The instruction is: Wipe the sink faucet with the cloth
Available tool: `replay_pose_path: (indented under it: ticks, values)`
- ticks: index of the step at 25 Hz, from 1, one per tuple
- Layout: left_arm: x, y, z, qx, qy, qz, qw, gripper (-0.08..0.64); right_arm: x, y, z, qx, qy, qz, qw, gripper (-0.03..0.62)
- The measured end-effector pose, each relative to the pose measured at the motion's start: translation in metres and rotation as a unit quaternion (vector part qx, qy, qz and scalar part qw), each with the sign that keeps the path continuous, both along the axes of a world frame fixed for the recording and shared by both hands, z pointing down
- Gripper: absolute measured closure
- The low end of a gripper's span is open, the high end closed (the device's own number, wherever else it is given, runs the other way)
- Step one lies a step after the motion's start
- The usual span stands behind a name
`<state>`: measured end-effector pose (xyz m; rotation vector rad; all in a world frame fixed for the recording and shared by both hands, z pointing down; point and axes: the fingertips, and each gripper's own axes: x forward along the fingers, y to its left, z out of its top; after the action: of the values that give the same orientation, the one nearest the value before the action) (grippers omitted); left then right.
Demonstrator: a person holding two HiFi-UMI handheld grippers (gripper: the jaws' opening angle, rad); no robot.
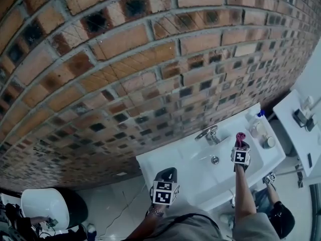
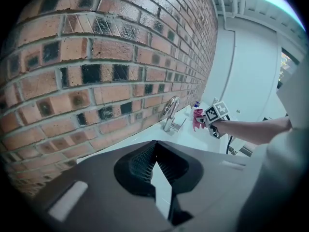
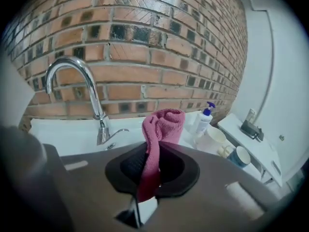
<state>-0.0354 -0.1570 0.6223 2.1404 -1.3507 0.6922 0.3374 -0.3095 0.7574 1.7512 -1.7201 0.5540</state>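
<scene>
In the head view, my left gripper (image 1: 167, 174) hangs over the near rim of the white ceramic sink (image 1: 150, 165). My right gripper (image 1: 241, 143) is over the basin, with the curved chrome faucet (image 1: 210, 133) just ahead of it and to its left.

In the left gripper view, I see its jaws pressed together with nothing between them. The faucet stands well ahead, against the red-brown brick wall (image 2: 96, 57).

In the right gripper view, the jaws are clamped on the rolled pink cloth (image 3: 161, 127), which rises from them and curls over at the top. The faucet is near, ahead-left, clear of the cloth. A white pump bottle with a blue top (image 3: 203, 120) stands ahead-right.
</scene>
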Motion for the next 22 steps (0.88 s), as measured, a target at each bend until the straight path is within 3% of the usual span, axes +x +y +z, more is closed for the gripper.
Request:
replay_pose_path:
  ticks: [4, 7, 10, 12, 13, 16, 18, 22]
  values:
    - [0.008, -0.003, -0.004, 0.005, 0.0, 0.007, 1.0, 0.543, -0.048, -0.014, 0.025, -0.009, -0.056, -0.076, 0.995, 0.56]
    - [0.012, -0.004, -0.01, 0.015, 0.007, 0.008, 0.9998, 0.543, -0.095, -0.005, 0.031, 0.009, -0.103, -0.096, 0.99, 0.561]
    - [0.01, -0.005, -0.012, 0.018, 0.01, 0.004, 0.9998, 0.543, -0.161, 0.021, 0.041, -0.007, -0.121, -0.19, 0.974, 0.563]
    - [0.007, -0.006, -0.01, 0.017, 0.009, 0.0, 0.9998, 0.543, -0.189, 0.029, 0.036, -0.006, -0.09, -0.236, 0.968, 0.563]
    - [0.007, -0.005, -0.01, 0.016, 0.009, -0.001, 0.9998, 0.543, -0.188, 0.026, 0.026, 0.005, -0.075, -0.223, 0.972, 0.563]
    - [0.002, -0.002, -0.008, 0.014, 0.008, -0.007, 0.9998, 0.543, -0.139, 0.0, -0.006, 0.045, -0.043, -0.112, 0.992, 0.562]
    - [-0.005, -0.003, -0.007, 0.012, 0.008, -0.016, 0.9998, 0.543, -0.111, -0.024, -0.011, 0.034, -0.006, -0.083, 0.996, 0.562]
    - [-0.012, -0.003, -0.005, 0.011, 0.012, -0.027, 0.9995, 0.543, -0.092, -0.045, 0.011, -0.03, 0.106, -0.133, 0.985, 0.561]
